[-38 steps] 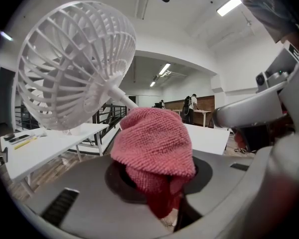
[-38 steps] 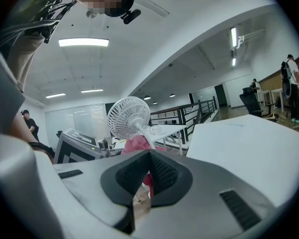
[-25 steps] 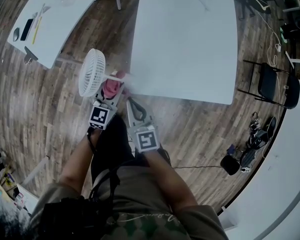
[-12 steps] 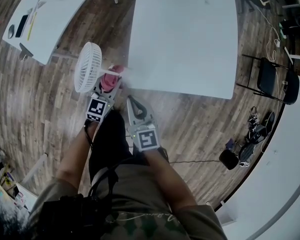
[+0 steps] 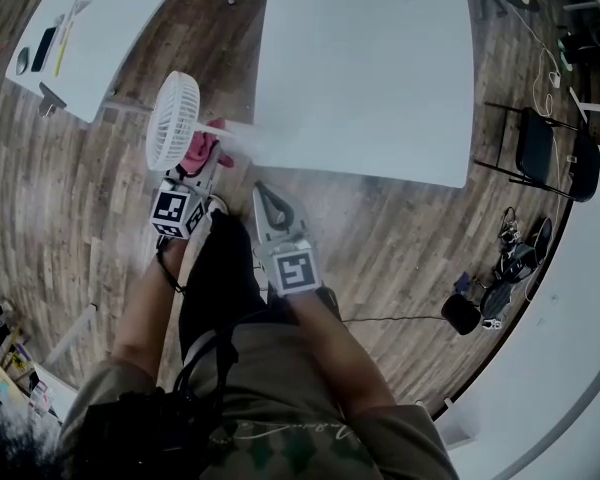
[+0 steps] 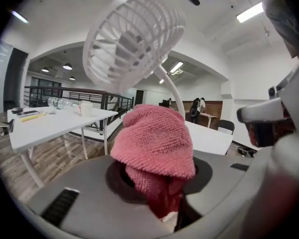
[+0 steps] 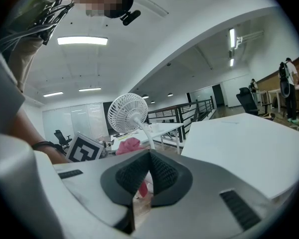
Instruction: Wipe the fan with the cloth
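A small white fan point(image 5: 173, 118) with a round cage and a thin stem hangs over the wooden floor, off the table's near left corner. Its stem runs down into a pink cloth point(image 5: 200, 151). My left gripper point(image 5: 202, 166) is shut on that cloth, and the fan rides with it. In the left gripper view the cloth point(image 6: 157, 143) bulges out of the jaws and the fan point(image 6: 132, 39) tilts above it. My right gripper point(image 5: 261, 190) is shut and holds nothing, just right of the left one. From the right gripper point(image 7: 149, 156) I see the fan point(image 7: 127, 112) and cloth point(image 7: 129, 146) ahead to the left.
A large white table point(image 5: 380, 68) lies ahead. A second white table point(image 5: 110, 38) at the upper left carries a phone and pens. A black chair point(image 5: 550, 163) stands at the right. A bag and cables point(image 5: 480, 308) lie on the floor.
The left gripper has carried the cloth and fan to the left, away from the table corner. The right gripper has stayed where it was.
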`<action>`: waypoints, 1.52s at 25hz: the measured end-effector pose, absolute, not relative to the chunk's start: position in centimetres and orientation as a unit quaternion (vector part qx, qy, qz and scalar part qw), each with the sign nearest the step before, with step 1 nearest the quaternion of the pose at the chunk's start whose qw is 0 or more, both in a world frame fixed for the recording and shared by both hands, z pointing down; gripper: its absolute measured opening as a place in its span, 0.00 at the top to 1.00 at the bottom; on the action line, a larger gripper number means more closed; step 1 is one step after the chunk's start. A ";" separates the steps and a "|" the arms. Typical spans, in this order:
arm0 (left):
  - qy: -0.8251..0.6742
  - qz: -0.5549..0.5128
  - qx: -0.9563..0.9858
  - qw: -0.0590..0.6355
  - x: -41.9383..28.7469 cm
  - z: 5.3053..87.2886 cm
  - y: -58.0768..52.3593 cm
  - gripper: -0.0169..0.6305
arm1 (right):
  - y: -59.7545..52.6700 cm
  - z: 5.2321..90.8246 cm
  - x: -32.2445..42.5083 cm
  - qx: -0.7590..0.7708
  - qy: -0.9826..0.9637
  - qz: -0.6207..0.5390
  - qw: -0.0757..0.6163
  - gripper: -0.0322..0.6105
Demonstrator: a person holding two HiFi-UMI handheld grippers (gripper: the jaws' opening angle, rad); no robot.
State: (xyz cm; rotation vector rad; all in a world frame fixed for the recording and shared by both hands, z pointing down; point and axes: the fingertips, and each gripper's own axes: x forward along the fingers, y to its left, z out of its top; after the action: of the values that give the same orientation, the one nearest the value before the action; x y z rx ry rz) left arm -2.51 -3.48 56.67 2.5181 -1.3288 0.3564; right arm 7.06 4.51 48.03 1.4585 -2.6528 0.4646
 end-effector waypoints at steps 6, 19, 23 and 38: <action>-0.453 0.085 0.878 0.129 -0.8 55.0 -3.5 0.76 | 5.5 49.1 6.2 0.465 -0.870 0.158 0.043 0.95; -0.432 0.122 0.882 0.141 1.0 59.2 -3.8 0.76 | 7.7 50.8 5.7 0.461 -0.867 0.179 0.054 0.95; -0.422 0.129 0.888 0.129 1.1 59.1 -3.6 0.76 | 7.4 51.8 5.6 0.453 -0.870 0.184 0.056 0.95; -0.409 0.122 0.894 0.140 -0.5 59.2 -3.2 0.76 | 4.9 53.8 6.2 0.485 -0.853 0.182 0.059 0.95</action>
State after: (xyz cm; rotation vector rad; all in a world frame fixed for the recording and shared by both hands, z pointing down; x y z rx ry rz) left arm -0.52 -3.24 59.21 2.5820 -1.1807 0.3513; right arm 6.18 4.88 53.84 1.4681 -2.5848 0.5516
